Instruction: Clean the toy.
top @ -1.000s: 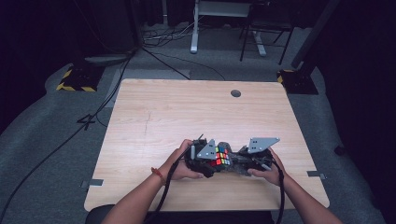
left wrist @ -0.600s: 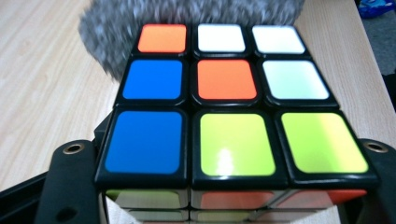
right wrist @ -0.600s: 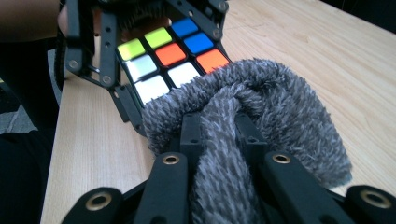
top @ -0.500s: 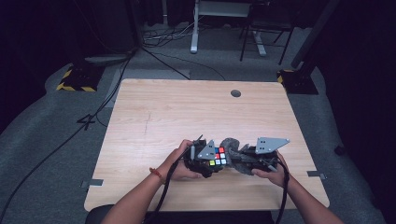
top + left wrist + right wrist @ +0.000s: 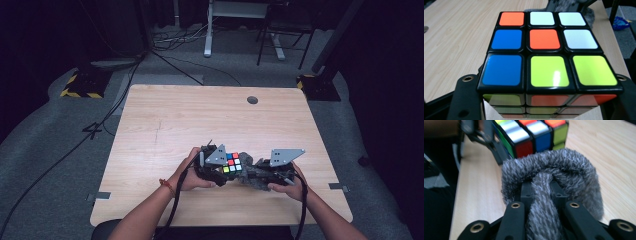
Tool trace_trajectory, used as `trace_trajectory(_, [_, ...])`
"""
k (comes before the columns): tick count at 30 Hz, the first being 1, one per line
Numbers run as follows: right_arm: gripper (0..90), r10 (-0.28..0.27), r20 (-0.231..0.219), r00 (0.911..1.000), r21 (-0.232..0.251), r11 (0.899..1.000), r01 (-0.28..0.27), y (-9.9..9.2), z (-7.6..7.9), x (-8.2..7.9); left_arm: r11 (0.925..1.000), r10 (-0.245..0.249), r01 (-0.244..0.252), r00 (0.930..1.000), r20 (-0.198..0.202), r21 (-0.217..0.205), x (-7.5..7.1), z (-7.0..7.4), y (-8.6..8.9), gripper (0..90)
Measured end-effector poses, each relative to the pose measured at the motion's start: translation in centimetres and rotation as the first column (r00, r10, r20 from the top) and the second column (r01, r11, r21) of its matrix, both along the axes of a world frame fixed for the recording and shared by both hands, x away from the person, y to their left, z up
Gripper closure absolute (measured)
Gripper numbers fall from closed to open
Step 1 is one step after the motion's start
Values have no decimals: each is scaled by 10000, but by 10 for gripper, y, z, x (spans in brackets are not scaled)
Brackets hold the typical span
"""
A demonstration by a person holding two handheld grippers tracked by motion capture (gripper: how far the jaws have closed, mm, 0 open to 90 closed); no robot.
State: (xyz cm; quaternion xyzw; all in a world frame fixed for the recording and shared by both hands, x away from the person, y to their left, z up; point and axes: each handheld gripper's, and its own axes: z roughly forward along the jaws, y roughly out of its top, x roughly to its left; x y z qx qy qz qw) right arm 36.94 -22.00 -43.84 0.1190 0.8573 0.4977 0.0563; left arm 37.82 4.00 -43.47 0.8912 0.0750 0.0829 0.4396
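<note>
Table (image 5: 165, 125): one, light wood, biggest thing in front of me, near edge at the bottom of the high view. My two forearms come in from there, hands meet near the front edge, about centre.

Cube (image 5: 231, 163): one, 3x3 puzzle cube w/ black frame, scrambled. Sits between my two tools, held just off the tabletop as far as I can tell. In the left gripper view the cube (image 5: 549, 55) is right up against the camera: top face reads orange/white/white, blue/orange/white, blue/yellow-green/yellow-green. A black jaw sits tight on each lower side of it.

Left gripper (image 5: 216, 165): jaws narrow, clamped on the cube from both sides. My left hand (image 5: 192, 172) wraps the body; a red band on that wrist.

Cloth (image 5: 252, 172): one, grey fuzzy piece, bunched, immediately right of the cube in the high view. In the right gripper view the cloth (image 5: 551, 182) loops over the jaw tips, one strand pinched down the middle between the two black jaws; the cube (image 5: 531, 135) is just beyond the fabric, touching or nearly so, can't tell which.

Right gripper (image 5: 262, 172): jaws close together, gripping the cloth. Right hand (image 5: 290, 185) holds it, pointed left toward the cube.

Count: 2 grippers, 1 cube, 1 cloth, 1 table.
</note>
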Motion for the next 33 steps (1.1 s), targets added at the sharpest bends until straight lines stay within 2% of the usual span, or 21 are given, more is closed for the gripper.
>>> trace_trajectory(3, [780,120,232,9997,426,9990,-130,-2,5,-4,10000,20,-20,10000,-24,18,0,-1,0,310])
trace_trajectory(5, [780,153,308,9994,491,9987,-168,-3,7,-5,10000,-20,20,10000,-18,-57,0,0,1,312])
trace_trajectory(8, [780,256,415,9988,698,9972,-285,-4,8,-5,9998,-108,101,9993,-351,-180,2,-2,1,310])
trace_trajectory(11, [781,338,510,9981,815,9960,-378,-4,9,-7,9999,-75,81,9987,-495,112,3,-4,-2,286])
trace_trajectory(13, [783,406,685,9968,934,9945,-469,-2,11,-10,9990,-205,219,9991,-375,393,1,-7,-6,332])
trace_trajectory(14, [783,445,696,9966,888,9948,-506,0,12,-11,9974,-214,224,9997,-148,683,-2,-10,-10,333])
trace_trajectory(16, [785,464,817,9956,545,9972,-510,4,12,-14,9956,-191,195,9998,-52,914,-4,-12,-13,336])
trace_trajectory(20, [786,134,784,9968,324,9993,-160,3,12,-12,9966,-85,76,9999,98,816,-3,-10,-12,337])
trace_trajectory(23, [787,-100,799,9968,-261,9996,121,4,9,-9,9976,-131,118,9997,183,688,-5,-6,-10,337])
trace_trajectory(26, [787,-293,307,9991,-610,9977,311,3,0,-2,9963,-107,85,9996,246,851,-5,-5,-9,337])
trace_trajectory(27, [787,-320,308,9990,-736,9967,342,3,-1,-1,9966,-94,74,9997,241,826,-4,-5,-8,337])
trace_trajectory(29, [787,-272,293,9992,-664,9974,291,2,0,-3,9962,-87,65,9997,247,873,-4,-5,-9,337])
trace_trajectory(33, [787,192,627,9978,73,9998,-197,5,13,-12,9906,-217,185,9995,217,1355,-6,-12,-16,337])
